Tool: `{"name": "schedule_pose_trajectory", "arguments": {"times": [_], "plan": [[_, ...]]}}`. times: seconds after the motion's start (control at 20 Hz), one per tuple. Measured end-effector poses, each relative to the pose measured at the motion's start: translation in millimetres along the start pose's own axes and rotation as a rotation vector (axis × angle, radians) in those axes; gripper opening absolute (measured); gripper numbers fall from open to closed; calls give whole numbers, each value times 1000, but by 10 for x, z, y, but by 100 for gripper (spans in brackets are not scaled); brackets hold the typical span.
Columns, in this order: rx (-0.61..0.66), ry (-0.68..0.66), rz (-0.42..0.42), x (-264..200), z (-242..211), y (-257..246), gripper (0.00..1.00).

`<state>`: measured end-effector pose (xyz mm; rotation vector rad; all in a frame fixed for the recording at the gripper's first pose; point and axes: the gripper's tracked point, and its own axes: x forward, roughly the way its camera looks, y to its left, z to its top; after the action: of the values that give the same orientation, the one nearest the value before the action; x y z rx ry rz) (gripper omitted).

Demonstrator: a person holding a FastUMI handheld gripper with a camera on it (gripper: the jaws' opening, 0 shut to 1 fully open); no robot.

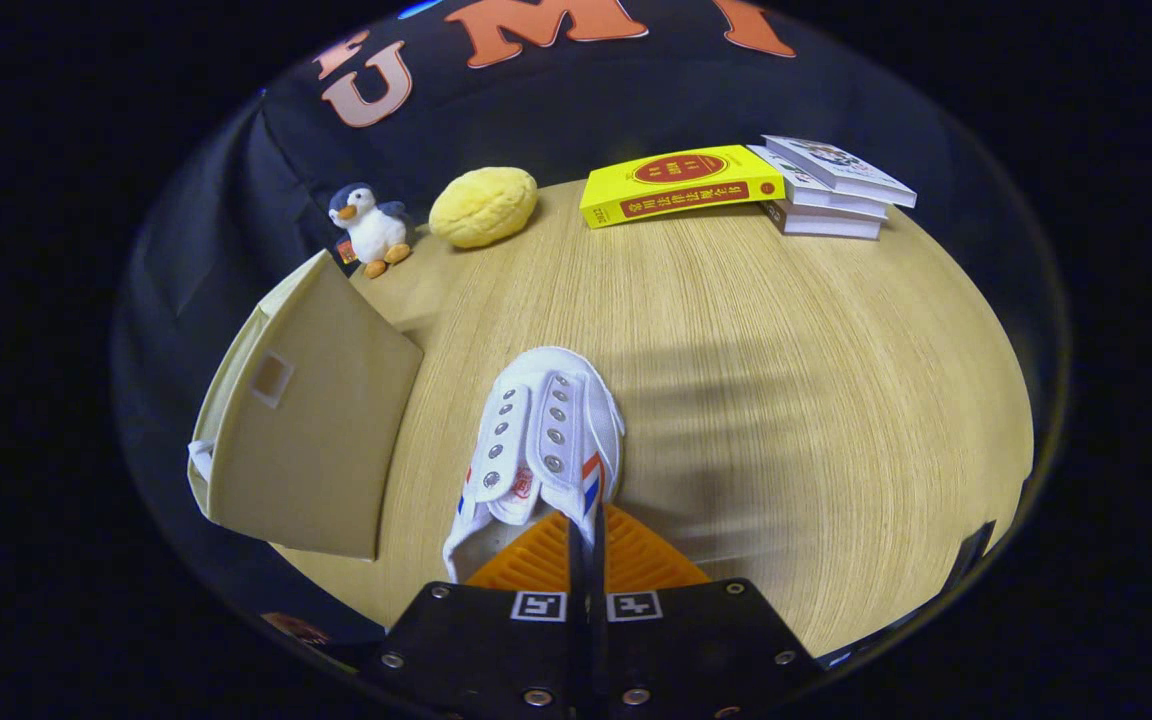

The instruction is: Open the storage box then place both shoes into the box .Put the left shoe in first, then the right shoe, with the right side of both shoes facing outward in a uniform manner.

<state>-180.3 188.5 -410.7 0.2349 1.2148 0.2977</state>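
Apparently the task is partway through at most: a white canvas shoe [546, 440] hangs from the gripper [586, 545], toe pointing away over the wooden table [786, 400], while the beige storage box [306, 440] stands to the left of the fingers, just beside the shoe. One panel of the box, with a small square cut-out, faces the camera; whether the box is already open I cannot tell from this angle, and its inside is hidden, so I cannot say if a shoe is already in it. Which shoe of the pair this is cannot be made out either. The fingers are drawn nearly together with only a thin slit between them, pinching what looks like the rim of the shoe's opening by the red-and-blue stripe, so the shoe sits directly at and just ahead of the tips. What remains, as I judge it, is to carry this shoe leftward to the box and set it inside with its right side outward. Well beyond lie a penguin toy [373, 226], a yellow plush [483, 206] and stacked books [736, 185].
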Motion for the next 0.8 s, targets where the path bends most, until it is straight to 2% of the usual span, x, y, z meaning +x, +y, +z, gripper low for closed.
{"name": "schedule_pose_trajectory", "arguments": {"times": [0.3,0.6,0.8], "plan": [[33,-51,54,-100,275,264,0],[-112,-47,-43,-24,174,181,0],[-80,-88,-20,-67,243,294,1]]}}
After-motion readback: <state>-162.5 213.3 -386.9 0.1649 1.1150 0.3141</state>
